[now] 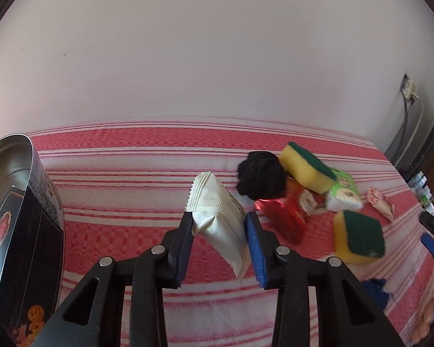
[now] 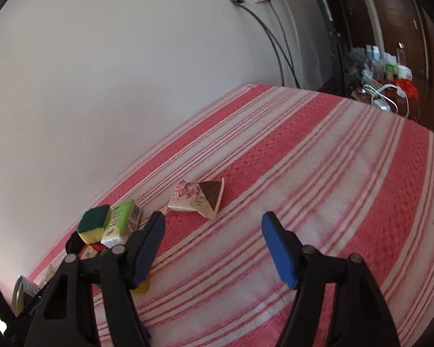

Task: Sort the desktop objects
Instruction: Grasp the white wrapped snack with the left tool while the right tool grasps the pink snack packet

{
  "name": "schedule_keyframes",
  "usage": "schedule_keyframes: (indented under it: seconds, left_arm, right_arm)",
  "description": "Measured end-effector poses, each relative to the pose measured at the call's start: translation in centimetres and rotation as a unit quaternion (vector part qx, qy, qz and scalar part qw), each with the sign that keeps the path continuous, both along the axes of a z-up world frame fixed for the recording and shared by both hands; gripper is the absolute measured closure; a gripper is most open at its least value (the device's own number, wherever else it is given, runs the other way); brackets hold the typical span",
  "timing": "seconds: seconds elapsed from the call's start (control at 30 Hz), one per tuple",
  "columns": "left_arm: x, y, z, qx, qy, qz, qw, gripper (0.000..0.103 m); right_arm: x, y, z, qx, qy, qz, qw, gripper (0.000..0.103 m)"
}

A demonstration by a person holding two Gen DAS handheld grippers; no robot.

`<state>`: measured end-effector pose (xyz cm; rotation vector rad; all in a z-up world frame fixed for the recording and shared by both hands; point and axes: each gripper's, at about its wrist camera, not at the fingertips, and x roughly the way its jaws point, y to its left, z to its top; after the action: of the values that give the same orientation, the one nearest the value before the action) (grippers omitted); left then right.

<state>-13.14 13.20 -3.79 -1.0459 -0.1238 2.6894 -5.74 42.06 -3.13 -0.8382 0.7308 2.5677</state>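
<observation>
Above the striped desk (image 1: 130,150), the left hand-held gripper (image 1: 220,225) is clamped on a white packet (image 1: 217,214) near the tin (image 1: 17,202), the right hand-held gripper (image 2: 214,222) gapes empty, and sponges (image 1: 358,234), black wad (image 1: 260,177) and pink packet (image 2: 198,199) look unsorted.

The red-striped cloth (image 1: 130,150) carries 2 sponges (image 1: 358,237), a tin (image 1: 23,225) and a pink-brown packet (image 2: 199,199).

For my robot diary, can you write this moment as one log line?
left gripper: shut on white packet | right gripper: open, holding nothing | sponges: on striped cloth
</observation>
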Motion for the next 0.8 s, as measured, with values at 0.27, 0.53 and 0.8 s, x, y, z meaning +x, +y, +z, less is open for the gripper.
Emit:
schedule_keyframes:
  seconds: [0.27,0.53,0.8]
  left_arm:
    - [3.7,-0.5,1.4,-0.006,0.036,-0.047,0.9982,0.065]
    - [1.0,-0.9,0.8,-0.008,0.024,-0.042,0.9988,0.065]
    - [1.1,-0.4,0.8,-0.014,0.036,-0.035,0.9986,0.065]
  right_arm:
    - [-8.2,-0.7,-2.0,0.171,-0.122,0.160,0.964,0.021]
    - [-10.7,-0.8,-3.7,0.155,-0.141,0.195,0.958,0.052]
    - [-8.1,-1.1,-1.9,0.136,-0.098,0.157,0.973,0.060]
